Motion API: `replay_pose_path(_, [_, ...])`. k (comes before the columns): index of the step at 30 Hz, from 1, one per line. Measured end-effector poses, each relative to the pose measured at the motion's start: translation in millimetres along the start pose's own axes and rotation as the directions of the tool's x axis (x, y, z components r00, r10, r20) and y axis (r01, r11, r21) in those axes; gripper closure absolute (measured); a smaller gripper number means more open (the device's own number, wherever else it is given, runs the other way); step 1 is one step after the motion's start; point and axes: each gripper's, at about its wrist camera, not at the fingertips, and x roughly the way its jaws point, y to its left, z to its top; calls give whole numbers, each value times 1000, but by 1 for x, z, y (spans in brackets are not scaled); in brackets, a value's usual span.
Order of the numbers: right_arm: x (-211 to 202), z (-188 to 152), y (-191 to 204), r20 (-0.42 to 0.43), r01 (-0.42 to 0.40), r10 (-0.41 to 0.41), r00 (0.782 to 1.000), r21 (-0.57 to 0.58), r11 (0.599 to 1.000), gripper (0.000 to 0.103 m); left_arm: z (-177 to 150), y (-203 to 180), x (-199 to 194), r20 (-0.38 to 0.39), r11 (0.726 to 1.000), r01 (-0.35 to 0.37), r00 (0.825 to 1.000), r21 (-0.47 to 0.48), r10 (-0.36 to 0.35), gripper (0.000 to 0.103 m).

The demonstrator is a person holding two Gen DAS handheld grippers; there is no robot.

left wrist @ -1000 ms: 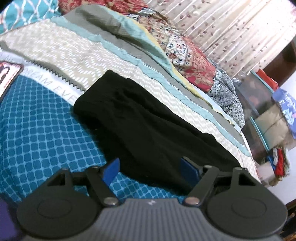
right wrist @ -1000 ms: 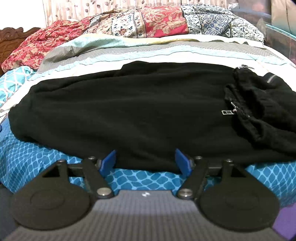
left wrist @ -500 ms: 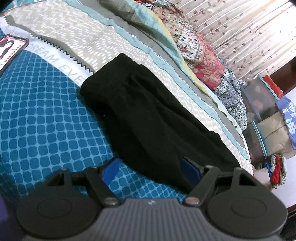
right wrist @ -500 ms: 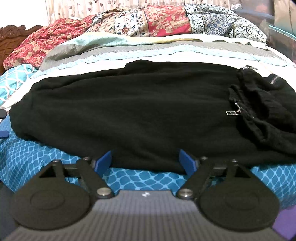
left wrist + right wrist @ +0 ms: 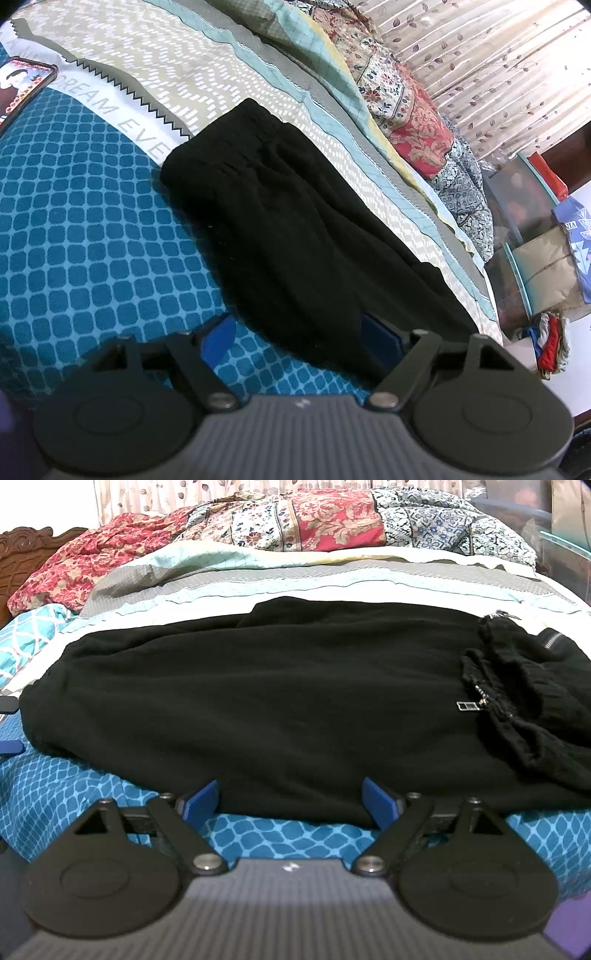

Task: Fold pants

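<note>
Black pants [image 5: 295,236] lie folded lengthwise on the bed, waistband at the far left end in the left wrist view. In the right wrist view the pants [image 5: 277,701] spread across the bed, with bunched leg cuffs and zippers [image 5: 517,701] at the right. My left gripper [image 5: 299,343] is open and empty, its jaws straddling the near edge of the fabric. My right gripper [image 5: 290,801] is open and empty, just in front of the pants' near edge.
The bed has a blue patterned sheet [image 5: 74,221] and beige and grey striped bedding [image 5: 184,74]. A patchwork quilt [image 5: 314,520] lies at the back. A phone [image 5: 22,81] lies at the far left. Storage bins [image 5: 524,236] stand beside the bed.
The left gripper has tilted and shifted, so the pants now sit further right and higher in its view. The right gripper has edged slightly closer to the pants' edge. Both stay open.
</note>
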Motion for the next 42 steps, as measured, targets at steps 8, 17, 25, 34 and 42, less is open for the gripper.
replay_pose_path(8, [0, 0, 1, 0, 1, -1, 1000, 2, 1000, 15, 2, 1, 4, -8, 1000, 0, 1000, -2, 0, 23])
replay_pose_path(17, [1, 0, 2, 0, -1, 1, 1000, 2, 1000, 14, 4, -1, 10, -17, 1000, 4, 1000, 10, -3, 21])
replay_pose_path(25, [0, 0, 1, 0, -7, 7, 1000, 1, 1000, 14, 3, -5, 12, -19, 1000, 0, 1000, 9, 0, 20])
replay_pose_path(34, [1, 0, 2, 0, -7, 7, 1000, 2, 1000, 13, 6, -6, 18, -26, 1000, 3, 1000, 9, -3, 19])
replay_pose_path(42, [1, 1, 3, 0, -5, 5, 1000, 3, 1000, 12, 6, -5, 18, -26, 1000, 5, 1000, 7, -4, 19])
